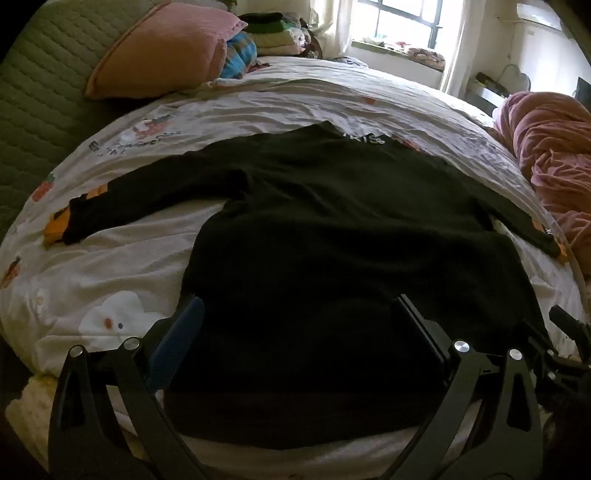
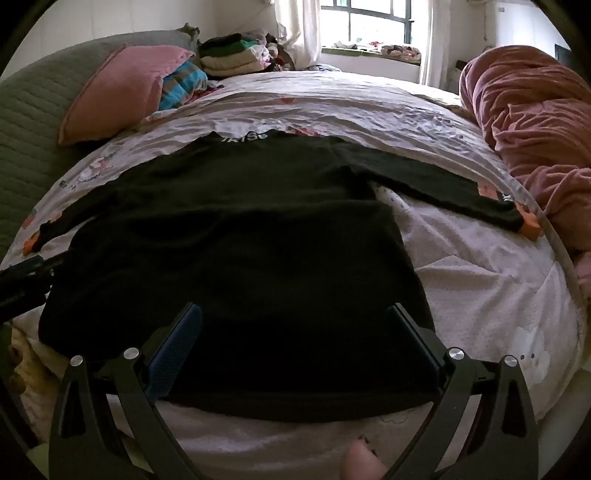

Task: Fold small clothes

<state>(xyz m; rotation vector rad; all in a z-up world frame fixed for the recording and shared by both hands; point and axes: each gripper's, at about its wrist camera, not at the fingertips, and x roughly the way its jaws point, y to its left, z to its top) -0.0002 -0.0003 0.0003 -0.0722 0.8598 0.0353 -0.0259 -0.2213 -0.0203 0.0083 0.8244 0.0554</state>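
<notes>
A black long-sleeved top (image 1: 332, 229) (image 2: 240, 240) lies spread flat on the bed, collar with white lettering at the far end, both sleeves stretched out sideways with orange cuffs. My left gripper (image 1: 299, 306) hovers open above the hem's left part, nothing between its fingers. My right gripper (image 2: 295, 314) stands open over the hem's right part, also holding nothing. The right gripper's tip (image 1: 565, 317) shows at the right edge of the left wrist view. The left gripper's tip (image 2: 29, 266) pokes in at the left edge of the right wrist view.
The bed has a white printed cover (image 1: 110, 273) (image 2: 480, 295). A pink pillow (image 1: 162, 51) (image 2: 118, 88) and a stack of folded clothes (image 1: 273, 33) (image 2: 236, 55) lie at the far left. A pink crumpled quilt (image 1: 554, 155) (image 2: 532, 122) fills the right. A window (image 2: 369, 22) is behind.
</notes>
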